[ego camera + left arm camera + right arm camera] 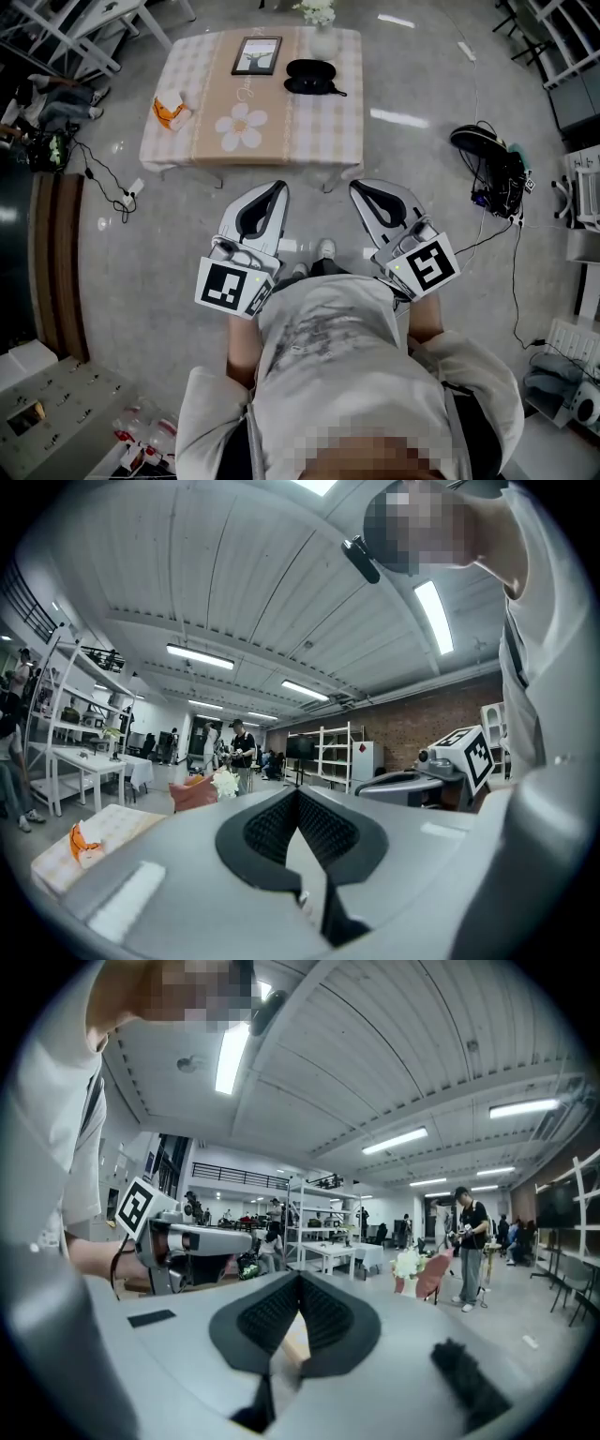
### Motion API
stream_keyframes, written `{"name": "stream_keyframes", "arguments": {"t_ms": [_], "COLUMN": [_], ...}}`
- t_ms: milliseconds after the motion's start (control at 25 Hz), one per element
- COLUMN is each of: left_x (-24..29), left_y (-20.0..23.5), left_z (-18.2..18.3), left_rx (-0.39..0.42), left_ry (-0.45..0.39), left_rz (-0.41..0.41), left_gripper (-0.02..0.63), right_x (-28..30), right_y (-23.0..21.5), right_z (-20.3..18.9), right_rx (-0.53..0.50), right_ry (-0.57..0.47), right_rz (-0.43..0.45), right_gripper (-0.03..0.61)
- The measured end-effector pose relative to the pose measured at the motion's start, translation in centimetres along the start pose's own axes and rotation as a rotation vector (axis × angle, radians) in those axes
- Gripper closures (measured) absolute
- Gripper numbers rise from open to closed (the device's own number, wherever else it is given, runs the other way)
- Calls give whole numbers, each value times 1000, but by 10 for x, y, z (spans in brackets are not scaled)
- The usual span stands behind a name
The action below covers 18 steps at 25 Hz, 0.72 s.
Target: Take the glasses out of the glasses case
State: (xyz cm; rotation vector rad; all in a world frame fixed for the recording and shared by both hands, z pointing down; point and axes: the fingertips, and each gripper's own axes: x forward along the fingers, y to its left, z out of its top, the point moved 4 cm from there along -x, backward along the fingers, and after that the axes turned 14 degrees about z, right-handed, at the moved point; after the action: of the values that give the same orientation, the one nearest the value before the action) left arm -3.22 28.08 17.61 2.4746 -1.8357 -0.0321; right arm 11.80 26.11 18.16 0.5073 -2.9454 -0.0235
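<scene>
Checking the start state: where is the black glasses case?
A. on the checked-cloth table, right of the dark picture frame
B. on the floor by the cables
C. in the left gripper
A: the black glasses case lies on the checked-cloth table, right of the dark picture frame.

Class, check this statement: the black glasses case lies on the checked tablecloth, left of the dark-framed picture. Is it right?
Not quite. The head view shows the black oval glasses case lying on the checked tablecloth to the right of the dark-framed picture, not the left.
</scene>
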Motion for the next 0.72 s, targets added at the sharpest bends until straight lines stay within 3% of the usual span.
{"name": "stream_keyframes", "arguments": {"t_ms": [720], "left_x": [53], "left_y": [9], "left_z": [-4], "left_rx": [-12], "left_ry": [25], "left_rz": [14], "left_gripper": [606], "right_x": [14], "right_y": [-53], "right_z": [-8], "right_rx": [18], "right_ry": [23], "right_rz": [15], "right_gripper": [561]}}
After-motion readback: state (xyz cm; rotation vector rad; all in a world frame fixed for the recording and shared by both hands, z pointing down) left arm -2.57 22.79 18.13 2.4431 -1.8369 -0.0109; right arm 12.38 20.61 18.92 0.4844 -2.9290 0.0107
